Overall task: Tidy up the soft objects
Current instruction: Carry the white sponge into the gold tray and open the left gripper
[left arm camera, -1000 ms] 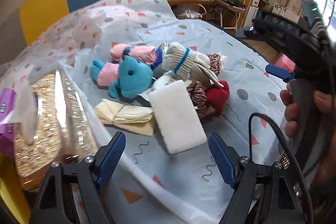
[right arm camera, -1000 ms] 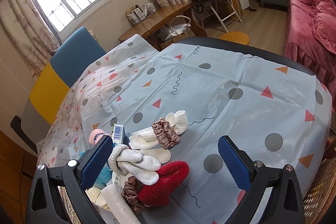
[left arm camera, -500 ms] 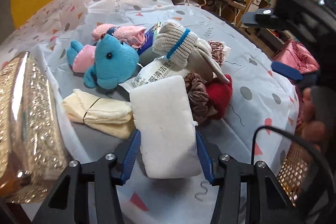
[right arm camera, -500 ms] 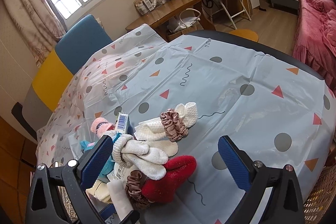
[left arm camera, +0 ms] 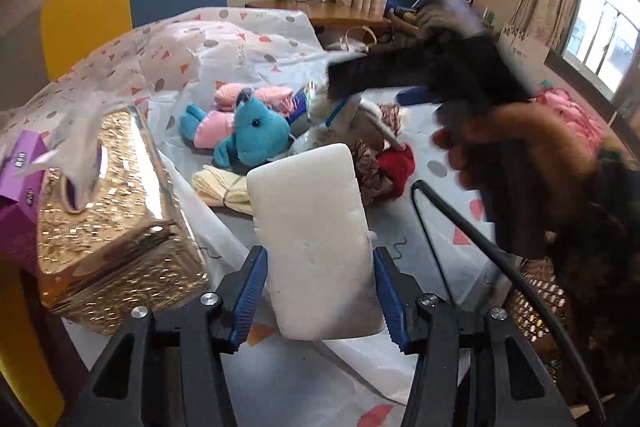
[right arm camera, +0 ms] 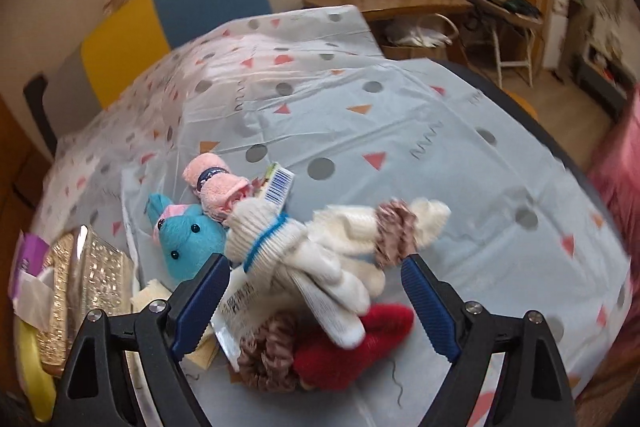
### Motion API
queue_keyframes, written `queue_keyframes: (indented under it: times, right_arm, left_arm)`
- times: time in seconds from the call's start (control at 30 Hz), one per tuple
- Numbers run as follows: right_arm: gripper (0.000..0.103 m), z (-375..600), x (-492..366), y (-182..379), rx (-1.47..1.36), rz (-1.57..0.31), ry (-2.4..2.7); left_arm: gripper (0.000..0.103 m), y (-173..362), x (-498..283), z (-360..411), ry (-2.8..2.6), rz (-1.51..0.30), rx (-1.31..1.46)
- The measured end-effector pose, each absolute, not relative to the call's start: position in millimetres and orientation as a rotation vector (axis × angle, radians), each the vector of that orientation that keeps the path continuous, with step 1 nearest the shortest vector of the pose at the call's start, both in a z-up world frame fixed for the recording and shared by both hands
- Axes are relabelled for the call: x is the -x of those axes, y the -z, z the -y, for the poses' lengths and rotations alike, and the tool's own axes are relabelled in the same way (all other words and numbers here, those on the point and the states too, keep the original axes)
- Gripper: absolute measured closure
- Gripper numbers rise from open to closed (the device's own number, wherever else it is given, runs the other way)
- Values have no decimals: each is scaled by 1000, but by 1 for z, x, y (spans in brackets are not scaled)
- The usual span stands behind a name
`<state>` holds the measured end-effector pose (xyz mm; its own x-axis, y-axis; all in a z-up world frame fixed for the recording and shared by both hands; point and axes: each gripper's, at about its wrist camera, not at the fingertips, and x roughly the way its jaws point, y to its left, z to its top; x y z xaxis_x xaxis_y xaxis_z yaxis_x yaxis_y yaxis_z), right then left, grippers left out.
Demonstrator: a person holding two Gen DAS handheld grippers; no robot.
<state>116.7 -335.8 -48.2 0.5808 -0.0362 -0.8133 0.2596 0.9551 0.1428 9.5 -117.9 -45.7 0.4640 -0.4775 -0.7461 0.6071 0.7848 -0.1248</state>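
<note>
A gold box (left arm camera: 116, 215) sits at the table's left edge with white tissue (left arm camera: 76, 151) rising from its top slot; what else it holds cannot be seen. Beside it a purple carton (left arm camera: 20, 163) stands at the frame edge. The left gripper (left arm camera: 318, 291) is clamped on a white sponge block (left arm camera: 316, 227), its blue pads pressing both long sides near the lower end; the block's long axis runs away from the camera, far end raised above the patterned tablecloth (right arm camera: 400, 131). Behind it lies the pile: a blue plush toy (left arm camera: 256, 135), a pink rolled cloth (right arm camera: 216, 183), a yellow folded cloth (left arm camera: 224, 187), white gloves (right arm camera: 312, 255), brown scrunchies (right arm camera: 268, 355) and a red knitted piece (right arm camera: 352, 347). The right gripper (right arm camera: 316, 303), held in a hand (left arm camera: 516, 147) that is blurred in the left view, tilts down over the pile; its jaws have just been closing yet stand wide apart, the gloves between them, apparently untouched.
</note>
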Motion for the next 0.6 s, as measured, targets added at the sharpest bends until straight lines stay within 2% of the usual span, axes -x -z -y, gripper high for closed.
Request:
queue_keyframes:
  times: [0.07,0.13,0.17,0.2,0.43,0.6]
  right_arm:
    - [16,330,-131,63,-216,-986,156]
    - [46,327,-138,85,-219,-1049,137]
    - [53,326,-140,92,-213,-1090,151]
    - [56,326,-137,91,-199,-1077,146]
    - [58,325,-133,91,-166,-1068,133]
    - [58,326,-133,89,-182,-1074,128]
  left_arm:
    - [49,32,-7,104,673,-832,-136]
    - [48,16,-5,86,660,-799,-96]
    - [48,10,-5,78,652,-790,-79]
    - [48,2,-6,66,638,-774,-51]
    - [47,-32,-29,-33,414,-709,132]
    - [47,-21,-59,-105,190,-724,173]
